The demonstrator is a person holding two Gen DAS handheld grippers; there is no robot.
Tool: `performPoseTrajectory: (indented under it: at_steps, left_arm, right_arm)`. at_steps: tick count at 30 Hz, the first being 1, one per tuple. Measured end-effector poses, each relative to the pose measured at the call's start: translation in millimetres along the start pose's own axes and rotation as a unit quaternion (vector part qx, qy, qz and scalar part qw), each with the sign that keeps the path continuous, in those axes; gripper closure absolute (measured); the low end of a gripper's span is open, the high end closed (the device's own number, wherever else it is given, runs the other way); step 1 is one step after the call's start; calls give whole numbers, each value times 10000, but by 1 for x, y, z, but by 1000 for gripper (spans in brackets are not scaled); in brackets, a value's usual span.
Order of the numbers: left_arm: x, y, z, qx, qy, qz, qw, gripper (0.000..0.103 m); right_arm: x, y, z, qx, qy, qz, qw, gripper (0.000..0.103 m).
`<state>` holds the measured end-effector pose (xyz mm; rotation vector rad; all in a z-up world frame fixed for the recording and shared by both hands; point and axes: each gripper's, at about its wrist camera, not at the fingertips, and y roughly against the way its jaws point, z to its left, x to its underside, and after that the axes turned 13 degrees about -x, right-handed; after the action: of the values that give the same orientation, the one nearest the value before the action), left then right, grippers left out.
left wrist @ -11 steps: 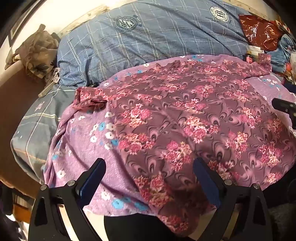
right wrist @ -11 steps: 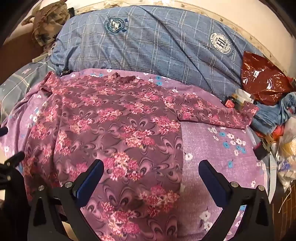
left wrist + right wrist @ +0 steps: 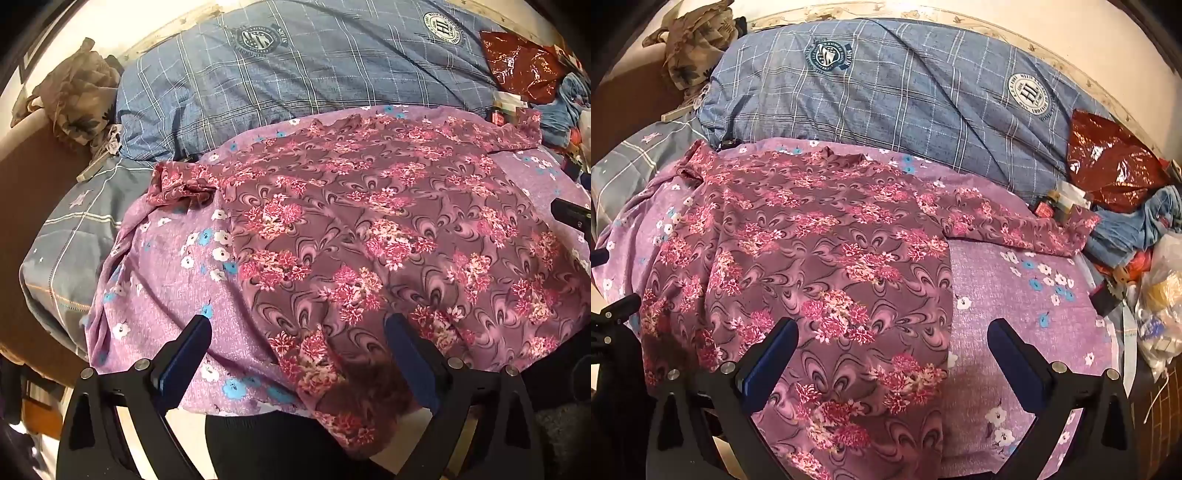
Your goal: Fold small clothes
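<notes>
A maroon floral shirt [image 3: 369,229] lies spread flat on a purple flowered sheet [image 3: 162,280], collar toward the far pillows; it also shows in the right wrist view [image 3: 820,251]. Its left sleeve [image 3: 181,184] is bunched up and its right sleeve [image 3: 1015,225] stretches out flat. My left gripper [image 3: 297,332] is open and empty over the shirt's near left hem. My right gripper [image 3: 892,341] is open and empty over the shirt's near right edge. The right gripper's tip [image 3: 570,214] shows at the right edge of the left wrist view.
A long blue checked pillow [image 3: 314,74] lies behind the shirt. A crumpled beige cloth [image 3: 77,92] sits far left. A red foil bag [image 3: 1108,166], blue clothes [image 3: 1137,225] and plastic bags [image 3: 1160,295] crowd the right side. The bed's front edge is just below the grippers.
Both grippers have shifted only slightly over the shirt. The shirt has not moved.
</notes>
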<state>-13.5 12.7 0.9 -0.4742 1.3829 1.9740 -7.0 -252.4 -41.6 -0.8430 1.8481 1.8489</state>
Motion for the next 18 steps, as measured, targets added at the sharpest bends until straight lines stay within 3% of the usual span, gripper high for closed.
performPoseTrajectory:
  at_steps: [18]
  left_arm:
    - [-15, -28, 10, 220, 230, 324, 9990, 8]
  right_arm:
    - [4, -5, -24, 43, -477, 88, 9988, 0]
